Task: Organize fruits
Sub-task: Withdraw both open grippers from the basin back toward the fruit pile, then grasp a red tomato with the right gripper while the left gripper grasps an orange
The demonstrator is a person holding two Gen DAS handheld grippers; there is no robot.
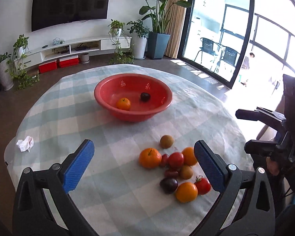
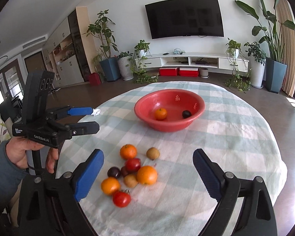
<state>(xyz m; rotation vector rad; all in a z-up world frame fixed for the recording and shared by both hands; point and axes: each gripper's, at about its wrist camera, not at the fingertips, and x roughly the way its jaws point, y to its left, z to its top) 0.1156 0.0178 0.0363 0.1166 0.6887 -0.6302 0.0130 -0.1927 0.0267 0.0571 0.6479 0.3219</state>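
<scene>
With an orange (image 1: 123, 103) and a dark plum (image 1: 145, 96) already lying in the red bowl (image 1: 108, 90), both grippers hang over the table, spread wide and empty; the left gripper (image 1: 143, 155) and right gripper (image 2: 148, 167) look freed for another pick. Remaining fruit sits heaped near the table's close edge, well apart from the bowl; the kiwi (image 2: 153, 153) lies just beside the pile.

Round table in checked cloth (image 1: 112, 196), red bowl (image 1: 133, 116), fruit pile (image 1: 175, 169), crumpled tissue (image 1: 25, 143)
</scene>
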